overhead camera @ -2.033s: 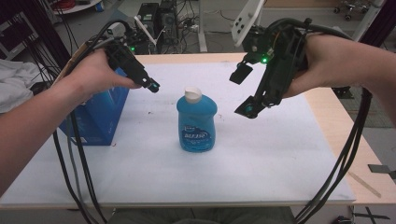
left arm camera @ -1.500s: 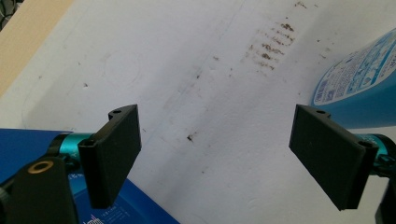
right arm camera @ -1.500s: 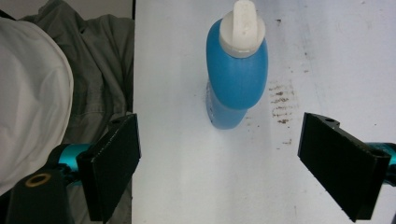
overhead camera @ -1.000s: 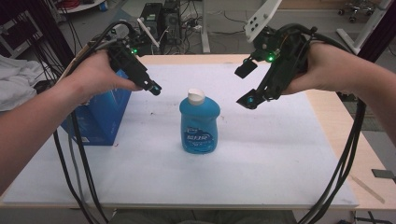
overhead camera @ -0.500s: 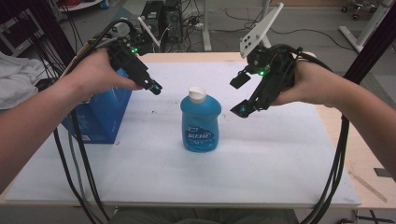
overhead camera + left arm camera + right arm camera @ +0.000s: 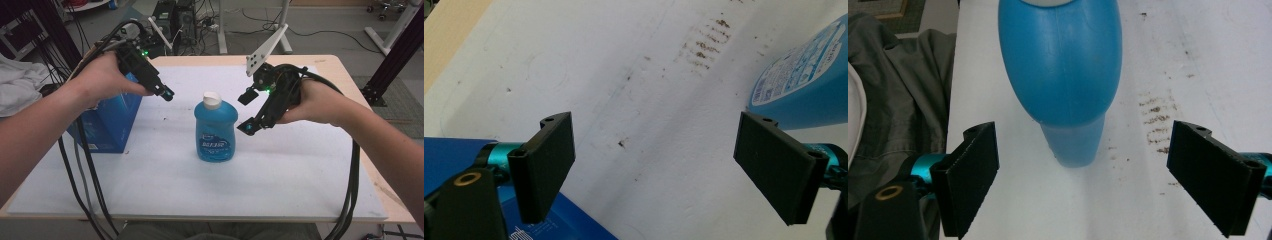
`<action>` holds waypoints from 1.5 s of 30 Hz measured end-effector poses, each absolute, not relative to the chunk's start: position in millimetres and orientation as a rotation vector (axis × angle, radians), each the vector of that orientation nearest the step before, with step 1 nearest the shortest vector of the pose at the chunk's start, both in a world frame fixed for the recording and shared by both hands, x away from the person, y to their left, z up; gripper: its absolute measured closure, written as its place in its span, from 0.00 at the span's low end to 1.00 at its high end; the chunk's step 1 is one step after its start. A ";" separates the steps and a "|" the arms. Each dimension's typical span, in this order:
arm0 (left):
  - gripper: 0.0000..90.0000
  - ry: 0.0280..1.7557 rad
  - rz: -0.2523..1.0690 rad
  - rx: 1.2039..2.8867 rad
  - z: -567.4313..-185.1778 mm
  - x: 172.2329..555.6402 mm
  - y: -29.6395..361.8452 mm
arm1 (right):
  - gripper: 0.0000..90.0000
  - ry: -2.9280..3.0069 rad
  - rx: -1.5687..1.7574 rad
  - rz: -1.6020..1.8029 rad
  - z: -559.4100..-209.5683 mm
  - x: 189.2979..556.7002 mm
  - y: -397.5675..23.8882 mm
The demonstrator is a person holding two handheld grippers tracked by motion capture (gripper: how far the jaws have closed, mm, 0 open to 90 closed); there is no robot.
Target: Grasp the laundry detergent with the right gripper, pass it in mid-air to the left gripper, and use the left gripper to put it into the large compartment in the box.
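Observation:
A blue dish-soap bottle (image 6: pixel 215 132) with a white cap (image 6: pixel 212 100) stands upright in the middle of the white table mat (image 6: pixel 280 170). My right gripper (image 6: pixel 247 112) is open just to the right of the bottle's shoulder, not touching it. In the right gripper view the bottle (image 6: pixel 1063 75) fills the space ahead of the open jaws of that gripper (image 6: pixel 1088 185). My left gripper (image 6: pixel 162 92) hovers up and to the left of the cap, open and empty. The left gripper view has its gripper (image 6: pixel 659 170) over bare mat, with the bottle (image 6: pixel 804 85) at the right edge.
A blue box (image 6: pixel 105 125) stands at the mat's left side, under my left hand; its top (image 6: pixel 454 150) is visible below the left jaw. Grey cloth (image 6: pixel 898 100) lies beyond the table's edge. Cables (image 6: pixel 85 170) hang off the front corners.
My right gripper has moved left and down, close to the bottle's right side. The left gripper has hardly moved. The bottle stands where it was.

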State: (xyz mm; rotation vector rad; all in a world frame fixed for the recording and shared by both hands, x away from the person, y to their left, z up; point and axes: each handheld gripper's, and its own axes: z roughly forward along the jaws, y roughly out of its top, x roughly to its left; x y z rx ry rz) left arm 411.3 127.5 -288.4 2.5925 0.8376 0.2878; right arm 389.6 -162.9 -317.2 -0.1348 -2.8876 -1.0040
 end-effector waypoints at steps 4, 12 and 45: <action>0.19 0.835 0.284 2.595 -288.8 411.3 127.3 | 0.14 -2.882 -0.131 -1.006 -325.2 389.3 -157.2; 0.19 0.839 0.281 2.594 -289.1 411.1 128.5 | 0.14 -2.869 -0.126 -1.030 -337.8 388.8 -144.7; 0.19 0.839 0.275 2.601 -289.5 409.8 128.1 | 0.22 -2.870 -0.079 -1.090 -357.7 384.7 -127.6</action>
